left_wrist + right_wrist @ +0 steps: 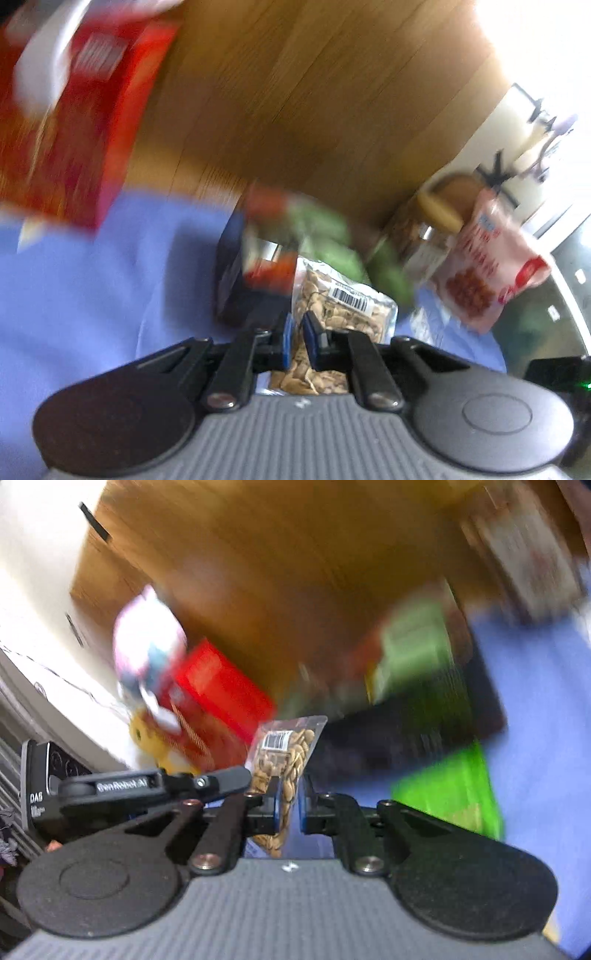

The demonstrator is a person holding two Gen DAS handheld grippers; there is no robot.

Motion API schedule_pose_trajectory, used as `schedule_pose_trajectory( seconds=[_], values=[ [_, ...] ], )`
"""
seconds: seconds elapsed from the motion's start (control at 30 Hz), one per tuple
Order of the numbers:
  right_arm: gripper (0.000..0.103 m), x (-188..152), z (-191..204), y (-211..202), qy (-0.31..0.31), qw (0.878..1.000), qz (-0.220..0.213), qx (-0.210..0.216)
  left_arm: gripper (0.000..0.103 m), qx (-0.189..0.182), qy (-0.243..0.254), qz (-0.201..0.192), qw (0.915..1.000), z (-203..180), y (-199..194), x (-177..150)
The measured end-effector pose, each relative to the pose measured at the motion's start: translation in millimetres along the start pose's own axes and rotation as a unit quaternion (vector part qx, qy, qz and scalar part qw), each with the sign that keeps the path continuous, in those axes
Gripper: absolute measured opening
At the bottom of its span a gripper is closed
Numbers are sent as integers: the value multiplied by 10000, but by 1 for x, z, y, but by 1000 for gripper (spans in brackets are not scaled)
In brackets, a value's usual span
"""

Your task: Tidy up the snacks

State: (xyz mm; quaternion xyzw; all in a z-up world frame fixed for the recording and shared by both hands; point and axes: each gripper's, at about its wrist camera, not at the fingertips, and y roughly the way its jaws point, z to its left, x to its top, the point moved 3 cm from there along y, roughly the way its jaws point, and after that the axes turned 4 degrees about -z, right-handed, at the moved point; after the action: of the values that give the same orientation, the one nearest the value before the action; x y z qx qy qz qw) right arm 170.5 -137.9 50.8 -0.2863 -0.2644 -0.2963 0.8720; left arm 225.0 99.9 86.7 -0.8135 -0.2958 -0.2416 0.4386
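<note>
A: What carries the items?
B: A blue cloth (92,295) over a wooden tabletop (314,92). A red box (74,129) stands near the cloth's far left edge; a dark tray (406,731) sits mid-cloth with a green packet (454,786) beside it.

A: And toward the right edge?
B: A pink snack pouch (484,266) leans beside a lidded jar (424,236). Motion blur hides finer detail.

A: Where is the clear bag of nuts (343,306)?
B: Off the cloth, in front of the tray, held by both claws.

A: Their state?
B: The left gripper (297,332) is clamped narrow on the bag's lower part; the right gripper (290,801) pinches it too.
</note>
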Motion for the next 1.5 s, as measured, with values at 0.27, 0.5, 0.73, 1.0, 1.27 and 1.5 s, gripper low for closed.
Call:
schedule_pose_trajectory(
  seconds=[0.27,0.5,0.73,1.0,1.27,1.5],
  values=[
    [37,66,-6,67,-620,9862,-9,-1534,20,919,162,-184,9955,-3,59,53],
    [37,38,-19,-28,-511,9921,-596,-982,20,547,518,-536,9957,-13,-11,14],
    [37,-34,-60,-111,-238,9924,-482,-1104,20,230,857,-29,9960,-45,-29,-66],
    [37,-62,-77,-144,182,9911,-694,-1123,20,173,931,268,9951,-61,-18,-106],
    [37,-89,-60,-104,635,9975,217,-226,27,192,1023,94,9945,-63,-20,-98],
    [37,-46,-69,-90,380,9961,-325,-724,30,262,766,420,9958,-46,19,-90]
  ],
)
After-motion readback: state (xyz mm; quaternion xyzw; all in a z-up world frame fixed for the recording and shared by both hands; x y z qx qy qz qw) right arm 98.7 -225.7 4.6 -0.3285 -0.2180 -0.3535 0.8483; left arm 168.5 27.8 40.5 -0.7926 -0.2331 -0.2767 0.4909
